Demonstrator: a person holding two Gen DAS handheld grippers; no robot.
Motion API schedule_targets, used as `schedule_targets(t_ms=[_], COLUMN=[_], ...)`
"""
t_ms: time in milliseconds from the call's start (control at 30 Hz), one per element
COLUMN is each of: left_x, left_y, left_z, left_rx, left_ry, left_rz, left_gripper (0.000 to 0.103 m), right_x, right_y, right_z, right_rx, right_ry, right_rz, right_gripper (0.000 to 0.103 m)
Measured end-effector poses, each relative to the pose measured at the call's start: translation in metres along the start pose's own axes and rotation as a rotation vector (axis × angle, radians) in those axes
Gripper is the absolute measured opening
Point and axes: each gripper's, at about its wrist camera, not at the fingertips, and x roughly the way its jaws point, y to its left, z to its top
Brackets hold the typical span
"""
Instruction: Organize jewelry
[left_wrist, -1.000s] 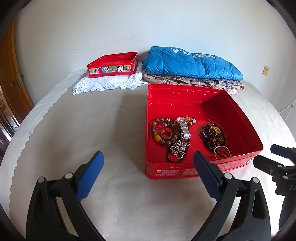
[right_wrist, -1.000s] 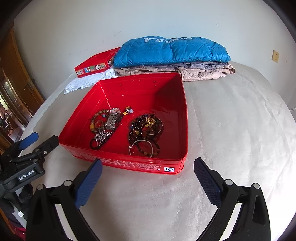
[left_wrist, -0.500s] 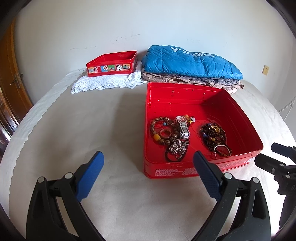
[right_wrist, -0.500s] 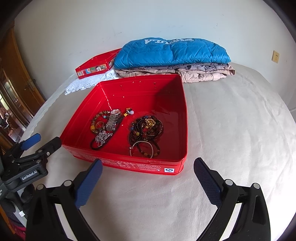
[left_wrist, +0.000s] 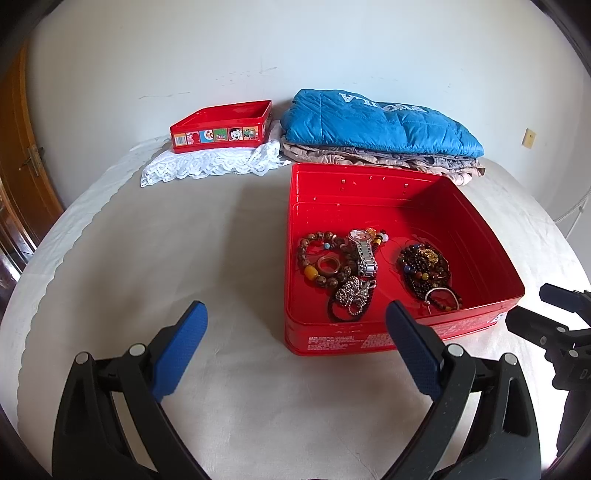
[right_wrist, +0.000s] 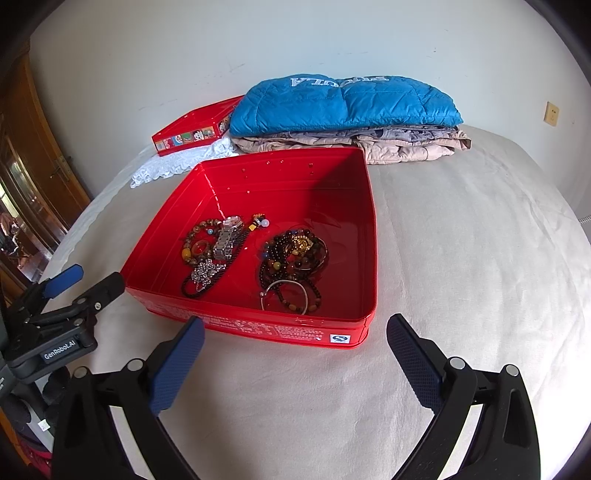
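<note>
Both my claws hang low over the bed (right_wrist: 480, 258), short of the big red tin (left_wrist: 373, 341), and each one is spread wide with nothing between its blue pads. My left claw (left_wrist: 295, 354) sits off the tin's near left corner; my right claw (right_wrist: 295, 360) faces the near wall toward its right end. I judge I hold them back and wide like this so I can look the pile over before choosing a piece.

The jewelry is all inside the tin, lying in two heaps on its floor. The left heap has a steel watch (left_wrist: 364, 251) laid across a brown bead bracelet (left_wrist: 314, 254), a ring-shaped piece inside that loop, and a sparkly chain (left_wrist: 351, 293) on a black band nearest me. The right heap is a tangle of dark bead strings (right_wrist: 291, 254) with a thin silver bangle (right_wrist: 284, 295) at its near edge. They touch and overlap, so lifting one may drag another.

A smaller red tin (left_wrist: 221, 129) rests on a lace cloth (left_wrist: 210, 164) by the wall, beside folded bedding with a blue quilted piece (right_wrist: 343, 105) on top. It may be where sorted pieces go, but I cannot be sure.
</note>
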Motion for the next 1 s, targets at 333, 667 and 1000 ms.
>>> schedule_targets(t_ms=[333,667,1000], left_x=[0.0013,0.0015,0.0015], left_y=[0.0005,0.0007,-0.0003], left_z=[-0.0003,0.0001,0.0009], left_rx=[0.001,0.008,0.017], left_ry=[0.008,0.006,0.012], left_rz=[0.0,-0.004,0.003], left_gripper=[0.096,0.096,0.096], right_x=[-0.0001,0.0012,0.0017], right_y=[-0.0005,0.0001,-0.0008], right_z=[0.0003,0.0,0.0001], right_rx=[-0.001,-0.003,-0.001], right_ry=[0.001,0.004,0.004], right_rz=[0.0,0.001,0.001], right_gripper=[0.099,0.099,0.099])
